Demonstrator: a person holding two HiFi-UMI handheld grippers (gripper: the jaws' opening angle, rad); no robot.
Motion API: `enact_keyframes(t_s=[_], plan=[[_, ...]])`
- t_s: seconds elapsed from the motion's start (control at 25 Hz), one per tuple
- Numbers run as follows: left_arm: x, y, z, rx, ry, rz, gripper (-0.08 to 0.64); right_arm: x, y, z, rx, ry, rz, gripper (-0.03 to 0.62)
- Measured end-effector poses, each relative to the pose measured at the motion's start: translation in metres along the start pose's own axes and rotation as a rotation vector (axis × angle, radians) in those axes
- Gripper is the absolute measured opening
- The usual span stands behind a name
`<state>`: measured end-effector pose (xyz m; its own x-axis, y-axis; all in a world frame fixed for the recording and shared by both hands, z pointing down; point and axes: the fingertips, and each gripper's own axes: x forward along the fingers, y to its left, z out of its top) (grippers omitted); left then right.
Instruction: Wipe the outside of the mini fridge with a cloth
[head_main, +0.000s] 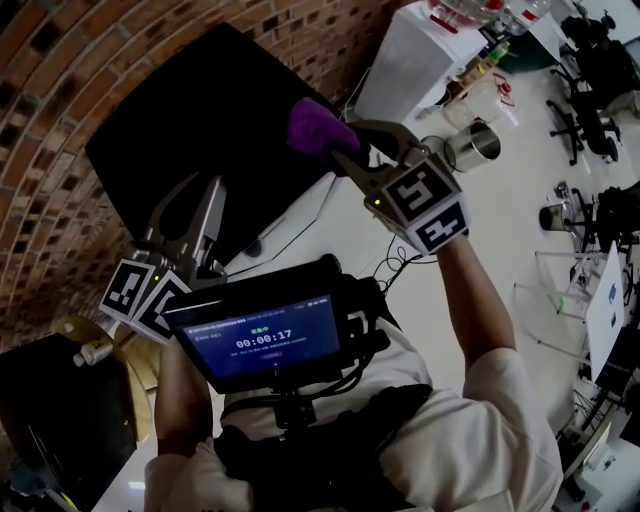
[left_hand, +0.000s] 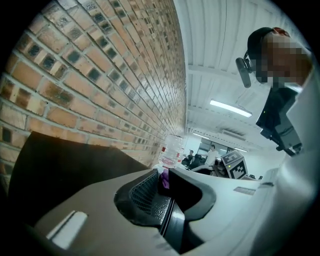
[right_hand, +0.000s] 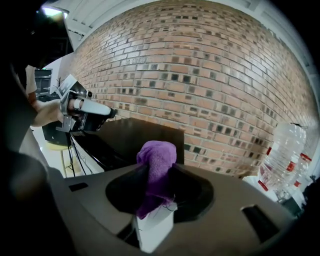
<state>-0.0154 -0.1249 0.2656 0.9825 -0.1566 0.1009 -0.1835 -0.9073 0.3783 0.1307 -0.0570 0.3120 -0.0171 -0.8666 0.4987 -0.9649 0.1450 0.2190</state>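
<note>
The soft, light purple cloth (right_hand: 159, 155) is pinched mid-length by the right gripper (right_hand: 157, 175), bunched ahead; the left gripper (left_hand: 167, 178) is barely open, empty.

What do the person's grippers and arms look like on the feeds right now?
The left gripper and the right gripper match: grey moulded bodies, two curved grey fingers with dark textured pads, and behind the jaws a white cube printed with black square markers. The arms are bare below the short white sleeves of a T-shirt.
</note>
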Motion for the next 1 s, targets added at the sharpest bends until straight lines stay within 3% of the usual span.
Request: enact_keyframes(t_s=[0.08, 0.24, 0.52, 0.76, 1.0], plan=[[0.001, -0.002, 0.0, 0.0, -0.005, -0.013, 0.054, -0.001, 0.0, 0.003, 0.024, -0.001, 0.012, 0.184], [0.003, -0.006, -0.001, -0.008, -0.011, -0.016, 0.054, 0.004, 0.003, 0.002, 0.009, 0.029, 0.03, 0.192], [0.007, -0.011, 0.0, 0.034, -0.014, 0.062, 0.054, 0.005, 0.001, 0.0, 0.016, 0.014, 0.11, 0.137], [0.044, -0.017, 0.0, 0.038, -0.022, 0.133, 0.054, -0.006, -0.009, -0.002, 0.021, -0.037, 0.223, 0.121], [0.086, -0.018, -0.003, 0.04, 0.007, 0.197, 0.054, -0.01, -0.043, -0.001, 0.093, -0.114, 0.304, 0.115]])
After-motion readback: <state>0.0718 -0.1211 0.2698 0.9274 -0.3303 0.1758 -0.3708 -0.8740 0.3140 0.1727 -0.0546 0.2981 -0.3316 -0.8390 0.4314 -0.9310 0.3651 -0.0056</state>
